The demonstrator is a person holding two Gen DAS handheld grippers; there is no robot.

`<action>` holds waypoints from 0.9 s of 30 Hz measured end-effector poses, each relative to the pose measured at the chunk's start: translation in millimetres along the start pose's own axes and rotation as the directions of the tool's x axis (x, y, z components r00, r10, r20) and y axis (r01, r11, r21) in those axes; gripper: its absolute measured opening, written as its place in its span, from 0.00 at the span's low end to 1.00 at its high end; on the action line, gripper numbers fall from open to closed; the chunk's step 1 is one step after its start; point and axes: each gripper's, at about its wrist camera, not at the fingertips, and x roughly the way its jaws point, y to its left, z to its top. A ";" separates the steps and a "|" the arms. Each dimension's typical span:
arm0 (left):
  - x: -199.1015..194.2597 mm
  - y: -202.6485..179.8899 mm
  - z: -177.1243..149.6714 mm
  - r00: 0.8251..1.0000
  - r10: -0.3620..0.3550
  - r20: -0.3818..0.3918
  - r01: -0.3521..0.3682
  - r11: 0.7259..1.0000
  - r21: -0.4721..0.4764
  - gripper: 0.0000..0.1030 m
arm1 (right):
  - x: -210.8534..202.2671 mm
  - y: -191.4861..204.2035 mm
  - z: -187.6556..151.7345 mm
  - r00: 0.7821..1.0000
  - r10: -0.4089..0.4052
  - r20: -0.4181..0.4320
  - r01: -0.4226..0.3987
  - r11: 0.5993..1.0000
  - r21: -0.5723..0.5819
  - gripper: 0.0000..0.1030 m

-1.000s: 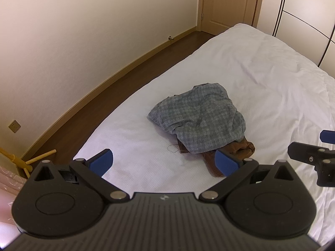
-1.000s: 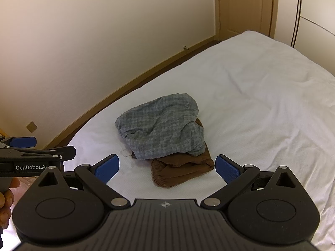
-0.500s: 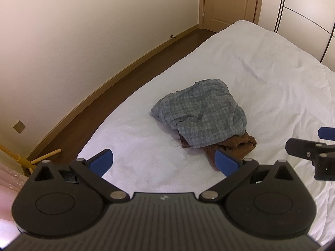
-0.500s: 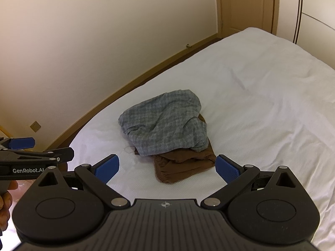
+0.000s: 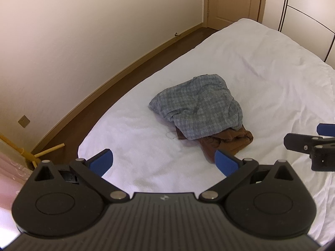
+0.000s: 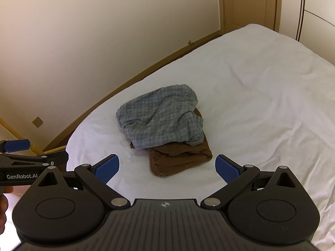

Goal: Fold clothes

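Observation:
A crumpled grey checked garment (image 5: 199,108) (image 6: 163,117) lies on a brown garment (image 5: 226,144) (image 6: 180,159) near the foot of a white bed (image 5: 261,67) (image 6: 261,83). My left gripper (image 5: 164,164) is open and empty, held above the bed short of the pile. My right gripper (image 6: 167,167) is open and empty, also short of the pile, with the brown garment just ahead between its fingers. The right gripper also shows at the right edge of the left wrist view (image 5: 314,144), and the left gripper shows at the left edge of the right wrist view (image 6: 25,154).
A cream wall (image 5: 83,41) and a strip of brown floor (image 5: 146,62) run along the bed's left side. A wooden door (image 5: 232,0) stands at the far end, wardrobe doors (image 5: 309,10) at the right. A yellow wooden stand (image 5: 31,154) sits by the bed corner.
Both grippers have drawn back and risen a little; the pile sits farther away and higher in both views. Both stay open and the clothes have not moved.

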 end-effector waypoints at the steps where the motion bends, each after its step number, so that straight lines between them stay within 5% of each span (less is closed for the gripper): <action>1: -1.6 -1.3 -1.7 1.000 0.006 0.001 -0.006 1.000 0.001 0.99 | -0.4 -0.9 -0.7 1.000 0.004 -0.002 -0.004 1.000 -0.003 0.98; 10: -11.4 -9.3 -17.5 0.998 0.060 0.019 -0.060 0.998 0.031 0.99 | 1.0 -5.9 -9.5 0.999 0.038 -0.027 -0.039 0.999 -0.016 0.98; 15: 6.1 0.9 -17.5 0.999 0.035 -0.011 -0.034 0.999 0.020 0.99 | 11.0 -5.3 -13.6 0.998 0.038 -0.050 -0.039 0.999 -0.021 0.98; 19: 42.4 10.6 -6.6 1.000 -0.012 -0.008 0.013 0.994 0.113 0.99 | 20.0 -2.4 -8.2 1.000 0.019 -0.019 -0.020 0.998 -0.059 0.98; 24: 98.3 20.2 13.4 0.994 -0.109 -0.003 0.105 0.946 0.306 0.98 | 44.5 9.2 6.6 0.999 -0.039 0.014 0.041 0.983 -0.181 0.98; 27: 134.8 21.1 28.1 0.985 -0.172 0.010 0.151 0.887 0.436 0.94 | 66.9 17.8 15.0 0.998 -0.059 0.006 0.058 0.970 -0.237 0.95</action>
